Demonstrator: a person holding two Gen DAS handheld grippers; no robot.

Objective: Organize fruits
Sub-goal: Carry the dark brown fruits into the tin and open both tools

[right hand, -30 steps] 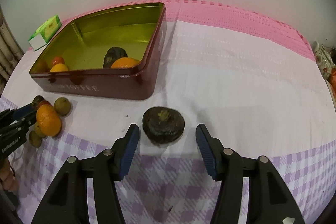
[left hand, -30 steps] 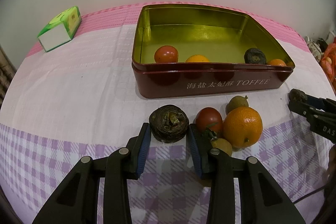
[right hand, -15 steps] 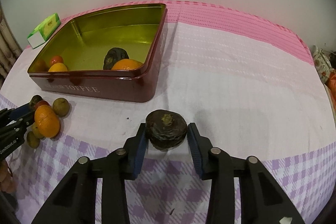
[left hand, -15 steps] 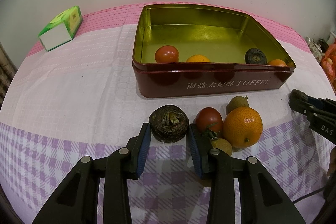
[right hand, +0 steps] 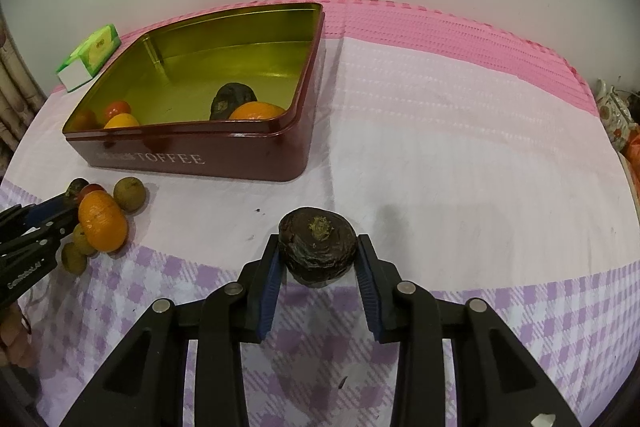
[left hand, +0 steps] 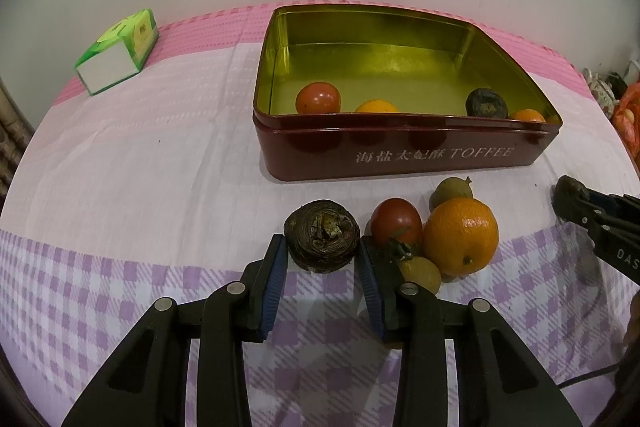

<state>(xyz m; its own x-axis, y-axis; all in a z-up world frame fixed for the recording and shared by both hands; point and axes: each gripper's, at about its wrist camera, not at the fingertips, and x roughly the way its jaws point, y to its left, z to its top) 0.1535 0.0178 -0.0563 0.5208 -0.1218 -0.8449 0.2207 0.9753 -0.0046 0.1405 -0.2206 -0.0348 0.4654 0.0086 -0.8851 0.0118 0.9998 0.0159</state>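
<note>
right gripper (right hand: 318,253)'s dark fruit (right hand: 317,247) close-up

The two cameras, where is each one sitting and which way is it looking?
Left wrist: on the left hand-held gripper, looking forward along its fingers, which grip a dark round fruit before the toffee tin; the right hand-held gripper pokes in at right.
Right wrist: on the right hand-held gripper, gripping another dark fruit; left gripper and fingers show at left.
Shared: tin, orange, green box.

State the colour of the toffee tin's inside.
Shiny gold-yellow inside the toffee tin; left wrist view shows it best.
</note>
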